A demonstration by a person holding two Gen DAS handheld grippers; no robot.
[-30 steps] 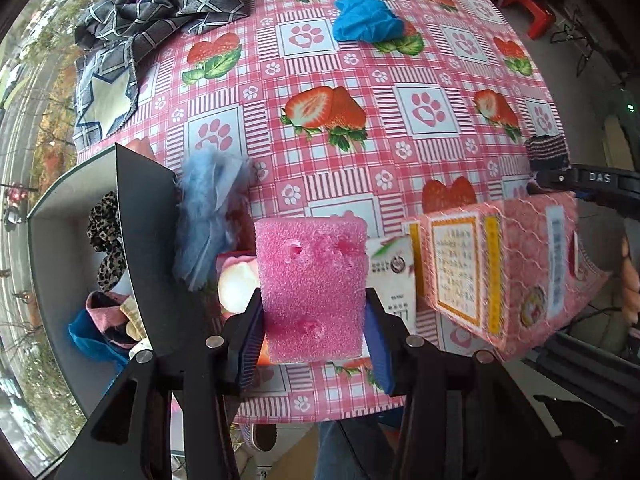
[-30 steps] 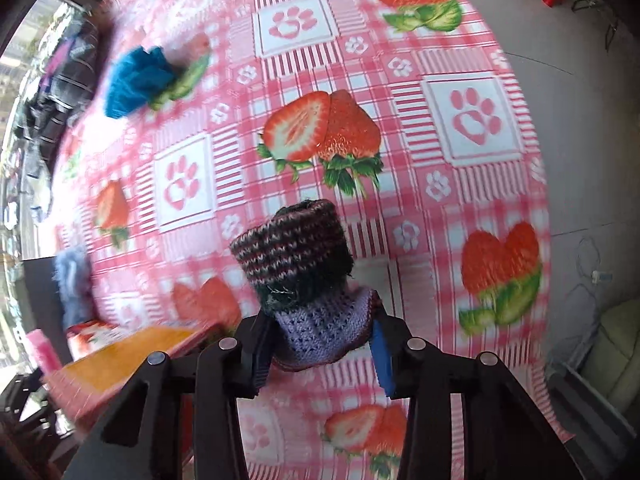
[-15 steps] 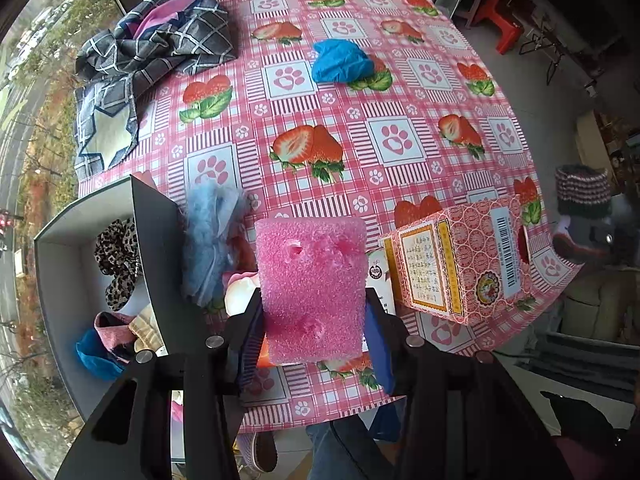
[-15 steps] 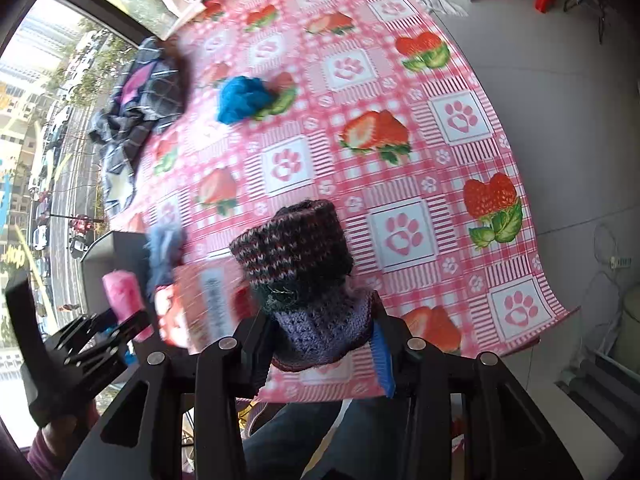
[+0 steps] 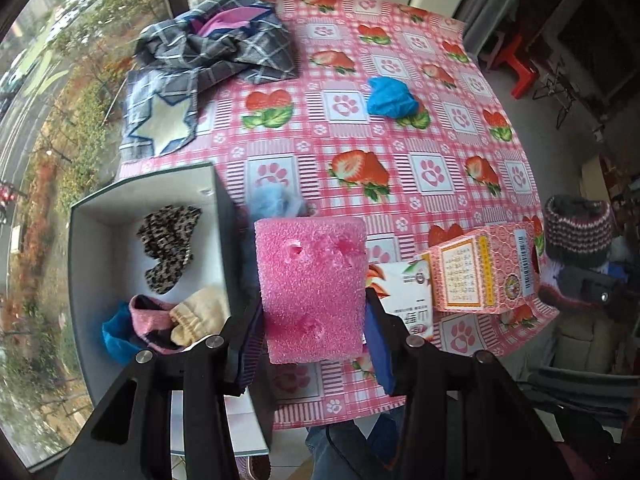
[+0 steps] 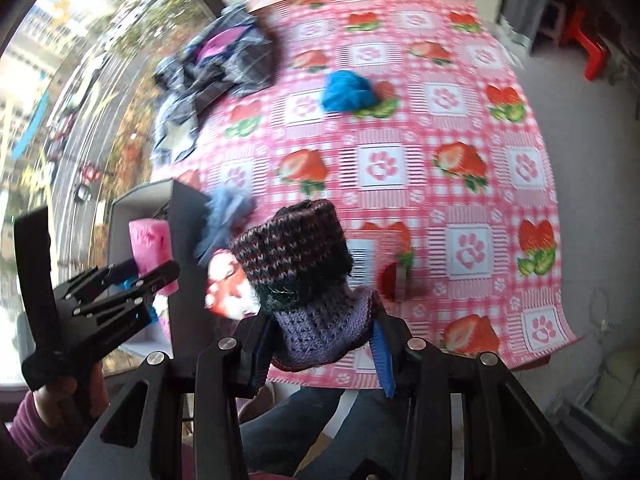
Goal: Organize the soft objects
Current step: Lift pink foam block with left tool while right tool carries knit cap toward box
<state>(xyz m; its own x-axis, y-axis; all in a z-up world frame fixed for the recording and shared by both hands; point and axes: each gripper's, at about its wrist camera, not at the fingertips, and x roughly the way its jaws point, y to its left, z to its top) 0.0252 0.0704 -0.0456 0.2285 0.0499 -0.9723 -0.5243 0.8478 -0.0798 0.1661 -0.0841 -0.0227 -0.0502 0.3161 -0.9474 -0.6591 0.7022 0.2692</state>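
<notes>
My left gripper (image 5: 314,332) is shut on a pink sponge (image 5: 312,288), held above the table's near edge, just right of an open grey box (image 5: 92,264). The box holds a leopard-print scrunchie (image 5: 168,246), a pink and a cream sock (image 5: 188,318) and a blue cloth. My right gripper (image 6: 318,344) is shut on a knitted purple-and-striped piece (image 6: 304,264), held high over the near edge. In the right wrist view the left gripper (image 6: 132,276) with the sponge (image 6: 150,246) is over the box (image 6: 136,200). A light-blue fluffy piece (image 5: 276,200) lies beside the box.
A plaid garment (image 5: 208,60) is heaped at the far left of the strawberry tablecloth (image 5: 400,152). A bright blue cloth (image 5: 390,96) lies mid-far. A pink carton (image 5: 480,268) and a white packet (image 5: 404,288) stand near the front edge. Red stools stand on the floor at right.
Both grippers have risen and pulled back from the table, each still holding its object. The left gripper has shifted toward the box, whose inside now shows more fully.
</notes>
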